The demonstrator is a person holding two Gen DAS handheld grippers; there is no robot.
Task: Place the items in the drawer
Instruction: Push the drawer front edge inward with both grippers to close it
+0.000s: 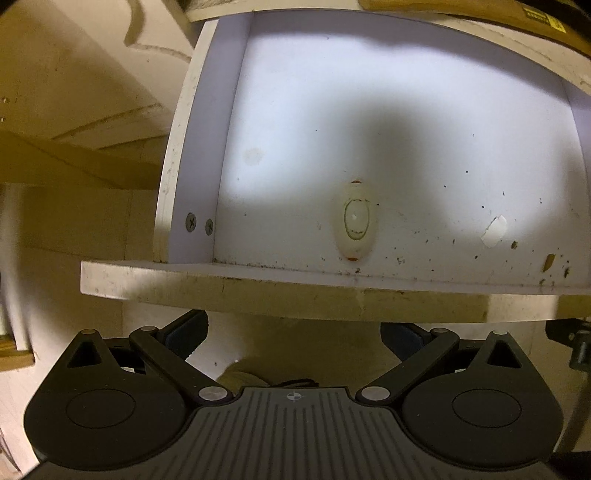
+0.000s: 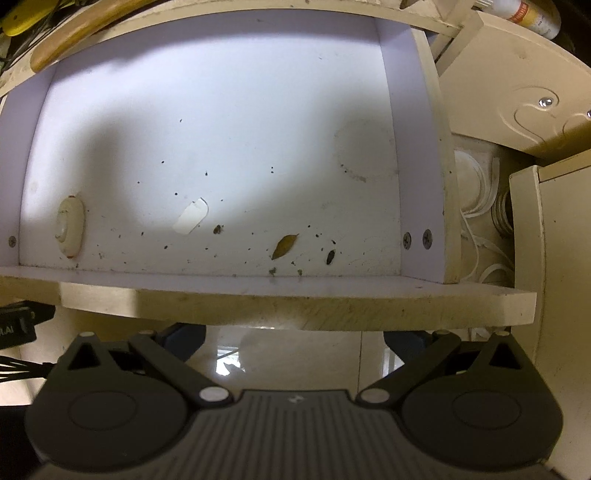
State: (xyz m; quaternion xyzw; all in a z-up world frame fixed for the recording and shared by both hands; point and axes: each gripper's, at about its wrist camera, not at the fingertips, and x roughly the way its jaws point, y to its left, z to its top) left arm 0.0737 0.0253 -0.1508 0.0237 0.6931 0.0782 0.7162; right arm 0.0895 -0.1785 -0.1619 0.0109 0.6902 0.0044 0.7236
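The drawer's (image 1: pixel 229 291) front panel covers the fingertips of the left gripper (image 1: pixel 293 332), and of the right gripper (image 2: pixel 293 332) too. At twelve o'clock the drawer's back disappears under the cabinet. A bottle (image 2: pixel 532 14) at one o'clock is cropped, label unreadable.

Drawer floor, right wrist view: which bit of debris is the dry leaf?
The tan, pointed leaf near the front wall, right of centre. The white paper scrap is pale and squarish; the oval plastic piece sits far left.
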